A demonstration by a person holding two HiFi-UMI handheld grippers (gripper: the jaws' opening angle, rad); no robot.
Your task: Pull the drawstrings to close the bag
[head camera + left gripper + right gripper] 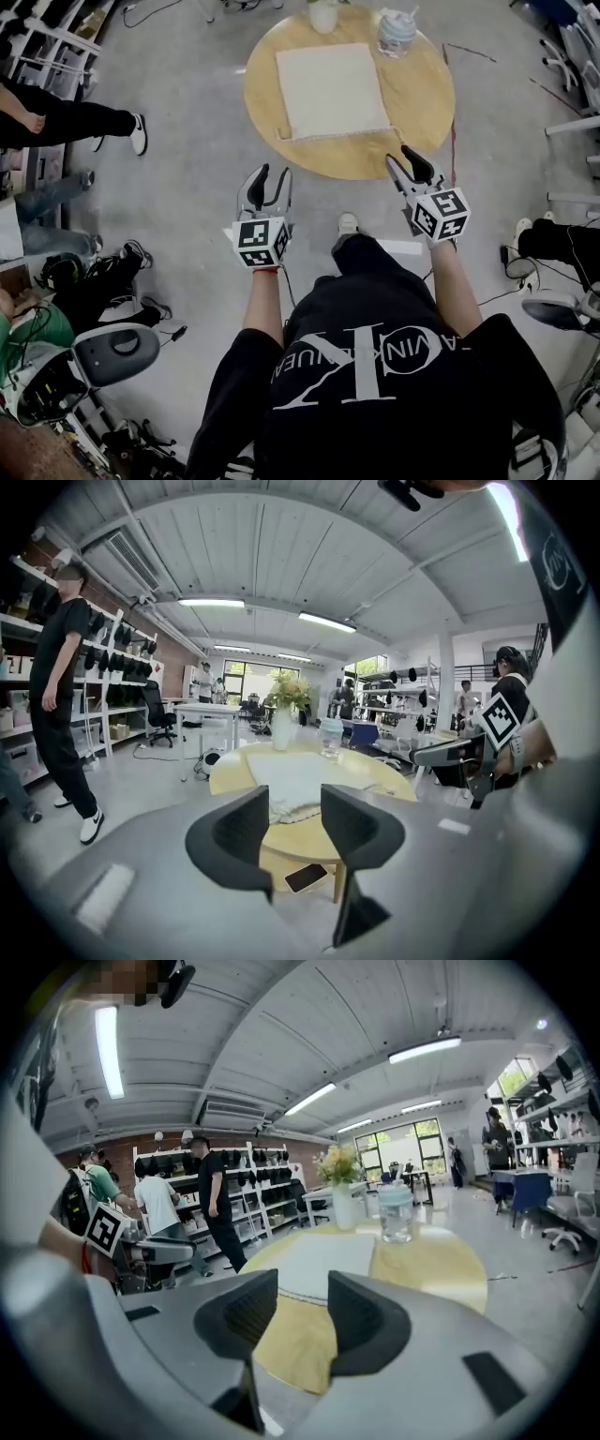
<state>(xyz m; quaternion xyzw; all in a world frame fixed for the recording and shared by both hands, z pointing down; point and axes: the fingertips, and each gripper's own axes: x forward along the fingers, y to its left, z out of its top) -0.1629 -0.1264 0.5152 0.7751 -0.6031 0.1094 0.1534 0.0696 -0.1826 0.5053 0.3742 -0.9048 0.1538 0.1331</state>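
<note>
We find both grippers held in the air above the floor (187, 122), on the near side of the round wooden worktop (422, 103), and touching nothing. The left gripper (271, 180) points toward the worktop's near edge. In the left gripper view its jaws stand apart with nothing between them. The right gripper (405, 161) is close to the worktop's near right rim and is tilted to the left. In the right gripper view its jaws are likewise apart and empty.

The bag (333, 89), a pale flat cloth piece, lies on the worktop a little left of centre, with its near hem toward the grippers. At its near left corner a short loop of drawstring (283, 134) rests on the wood. We cannot tell from any view whether the bag's mouth is drawn in. Neither gripper touches the bag or the drawstring.

Beyond the bag stand a white vase (323, 14) holding flowers and, to its right, a lidded glass jar (396, 33). Both stand clear of the bag.

In the left gripper view a person (56, 686) in black stands on the floor to the left, well apart from the worktop.
</note>
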